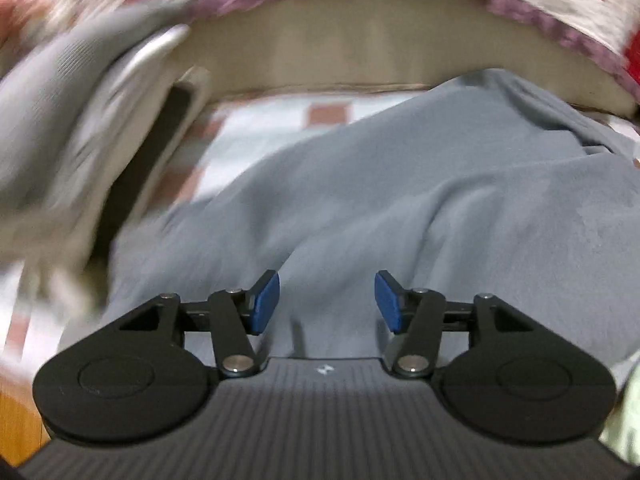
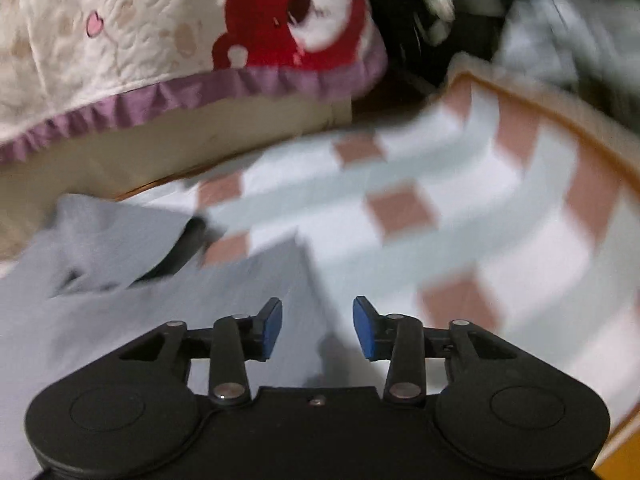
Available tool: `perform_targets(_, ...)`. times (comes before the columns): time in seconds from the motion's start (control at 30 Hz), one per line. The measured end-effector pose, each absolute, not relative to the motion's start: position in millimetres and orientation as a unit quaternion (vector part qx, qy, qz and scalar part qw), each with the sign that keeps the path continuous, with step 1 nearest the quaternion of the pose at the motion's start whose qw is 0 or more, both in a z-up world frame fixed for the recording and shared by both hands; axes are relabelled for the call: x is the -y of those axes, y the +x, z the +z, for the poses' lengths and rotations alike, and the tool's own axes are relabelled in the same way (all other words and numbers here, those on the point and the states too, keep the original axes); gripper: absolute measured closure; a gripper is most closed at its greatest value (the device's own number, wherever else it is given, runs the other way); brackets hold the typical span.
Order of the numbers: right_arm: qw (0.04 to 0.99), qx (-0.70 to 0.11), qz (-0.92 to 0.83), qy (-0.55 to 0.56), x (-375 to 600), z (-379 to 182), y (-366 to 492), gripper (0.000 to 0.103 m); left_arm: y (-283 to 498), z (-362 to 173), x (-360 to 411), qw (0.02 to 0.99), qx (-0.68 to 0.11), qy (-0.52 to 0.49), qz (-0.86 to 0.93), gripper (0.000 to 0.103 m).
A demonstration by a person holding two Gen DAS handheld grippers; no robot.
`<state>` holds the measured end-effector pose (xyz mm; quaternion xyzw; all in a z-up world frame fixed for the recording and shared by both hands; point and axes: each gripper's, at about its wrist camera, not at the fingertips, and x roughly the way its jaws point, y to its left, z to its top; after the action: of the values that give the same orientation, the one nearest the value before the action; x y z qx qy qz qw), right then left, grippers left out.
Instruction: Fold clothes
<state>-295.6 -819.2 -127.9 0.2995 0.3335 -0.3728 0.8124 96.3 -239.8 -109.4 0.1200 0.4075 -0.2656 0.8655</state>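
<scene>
Your left gripper (image 1: 326,300) sits nearest the lens in the left wrist view, blue pads spread with a clear gap and nothing pinched between them. Directly beneath and ahead of it lies the grey garment (image 1: 360,208), loose and rumpled, spread on the checked mat (image 1: 280,116) of pale and terracotta squares. From this view the garment's long axis runs from the gripper away toward the upper right, where a bunched end (image 1: 532,104) rises against the beige base (image 1: 340,56) of the furniture behind; whether that end is a sleeve or a hem cannot be told. A blurred grey-and-black device (image 1: 120,148) crosses the left of the frame; its identity is unclear. In the right wrist view your right gripper (image 2: 317,328) is likewise spread, with no cloth between the pads. The garment's edge (image 2: 308,280) passes under the left pad, so the cloth fills the lower left of that frame while the bare mat (image 2: 460,216) lies ahead and to the right. A folded-over flap (image 2: 120,236) of the garment lies farther off at left, near the beige base. Above it hangs a cream quilted cover (image 2: 120,40) with a purple frill and a red print. Both views are motion-blurred.
</scene>
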Motion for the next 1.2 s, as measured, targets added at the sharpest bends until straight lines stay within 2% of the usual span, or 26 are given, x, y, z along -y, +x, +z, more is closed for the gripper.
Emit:
perform_targets(0.17, 0.768, -0.318, -0.352, 0.430, 777, -177, -351, 0.055, 88, -119, 174, 0.861, -0.468, -0.012, -0.201, 0.050)
perform_targets(0.33, 0.740, -0.272, -0.368, 0.492, 748, -203, -377, 0.055, 78, -131, 144, 0.883, -0.455, -0.031, -0.111, 0.050)
perform_targets(0.47, 0.730, -0.256, -0.397, 0.493, 732, -202, -378, 0.053, 75, -131, 114, 0.893, -0.441, -0.071, -0.060, 0.050)
perform_targets(0.6, 0.725, -0.240, -0.411, 0.498, 724, -203, -375, 0.041, 81, -132, 90, 0.876, -0.455, -0.149, -0.060, 0.049)
perform_targets(0.8, 0.754, -0.222, -0.413, 0.460, 734, -207, -358, 0.042, 76, -149, 98, 0.857, -0.493, -0.144, -0.051, 0.045)
perform_targets(0.83, 0.766, -0.226, -0.411, 0.439, 734, -208, -354, 0.044, 75, -153, 100, 0.854, -0.498, -0.142, -0.049, 0.045)
perform_targets(0.9, 0.784, -0.245, -0.416, 0.390, 733, -210, -345, 0.078, 71, -158, 104, 0.855, -0.499, -0.135, -0.041, 0.045)
perform_targets(1.0, 0.797, -0.254, -0.422, 0.350, 734, -212, -342, 0.099, 67, -157, 104, 0.868, -0.479, -0.127, -0.021, 0.045)
perform_targets(1.1, 0.806, -0.241, -0.433, 0.323, 733, -195, -348, 0.100, 66, -147, 93, 0.883, -0.450, -0.135, -0.004, 0.045)
perform_targets(1.2, 0.825, -0.224, -0.434, 0.284, 731, -152, -361, 0.101, 72, -140, 84, 0.888, -0.442, -0.123, -0.012, 0.045)
